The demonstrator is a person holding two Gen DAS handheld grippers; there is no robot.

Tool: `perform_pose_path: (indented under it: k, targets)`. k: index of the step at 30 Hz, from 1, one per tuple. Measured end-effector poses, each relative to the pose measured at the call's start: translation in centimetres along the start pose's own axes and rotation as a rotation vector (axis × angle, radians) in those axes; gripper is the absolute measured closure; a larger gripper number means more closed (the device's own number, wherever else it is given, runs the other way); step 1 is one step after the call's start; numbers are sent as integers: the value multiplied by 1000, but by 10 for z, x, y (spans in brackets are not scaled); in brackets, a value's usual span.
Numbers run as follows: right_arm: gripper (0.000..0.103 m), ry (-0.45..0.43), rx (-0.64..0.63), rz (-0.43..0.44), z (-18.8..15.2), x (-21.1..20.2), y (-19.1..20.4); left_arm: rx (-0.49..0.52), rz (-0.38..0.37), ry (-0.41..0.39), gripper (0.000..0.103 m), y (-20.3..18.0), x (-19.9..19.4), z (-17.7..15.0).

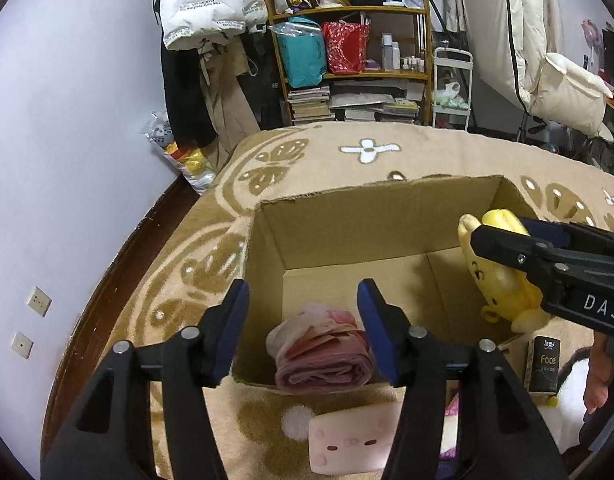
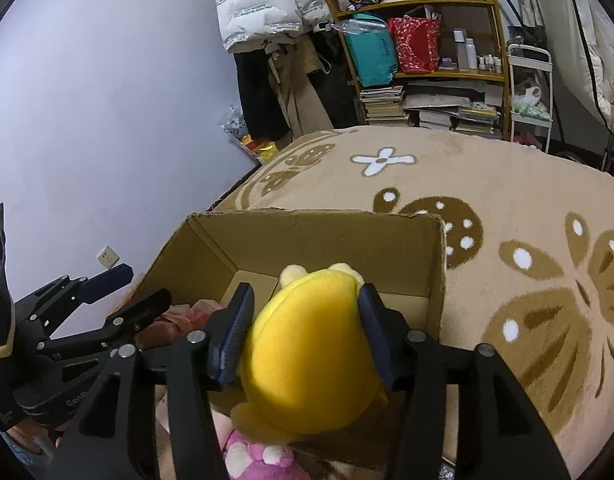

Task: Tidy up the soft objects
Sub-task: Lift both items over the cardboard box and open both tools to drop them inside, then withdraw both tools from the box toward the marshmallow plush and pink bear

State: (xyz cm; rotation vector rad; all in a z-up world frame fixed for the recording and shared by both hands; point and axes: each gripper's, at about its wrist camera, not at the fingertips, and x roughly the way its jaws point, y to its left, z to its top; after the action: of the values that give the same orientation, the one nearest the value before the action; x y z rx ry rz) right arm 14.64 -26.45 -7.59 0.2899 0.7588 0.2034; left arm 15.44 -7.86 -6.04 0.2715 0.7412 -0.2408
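Note:
An open cardboard box stands on the beige rug. A rolled pink cloth lies inside it at the near wall; it also shows in the right wrist view. My left gripper is open and empty, just above the cloth at the box's near edge. My right gripper is shut on a yellow plush toy and holds it over the box's right near corner; the toy shows in the left wrist view. The left gripper shows in the right wrist view.
A pink-white block plush and a pink spotted plush lie on the rug in front of the box. A black "Face" tissue pack is at the right. A shelf, hanging coats and a white cart stand beyond the rug.

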Motion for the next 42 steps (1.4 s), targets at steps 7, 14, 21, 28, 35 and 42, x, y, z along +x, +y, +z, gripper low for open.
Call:
perform_pose_path:
  k: [7,14,21,28,35,42]
  targets:
    - [12,-44,5,0,2,-24,8,-27,3,-7,28,11,-20,-2]
    - [0,-49,26,-68,-3,-49,8,-58,-9,-13,13,21,-40,-12]
    - [0,-55,37,-82,-13,-75,7,-71,12,-8,4,26,-60,-24]
    - [0,-61,60,-75,-25,-96,10,-86,27,34,3,27,-69,-35]
    - [0,-39,87,-62,-41,-99,12,-82,32,54,3,25,-76,-50]
    - [0,-9,104,-52,-53,-93,20,-72,34,75,3,18,-72,-57]
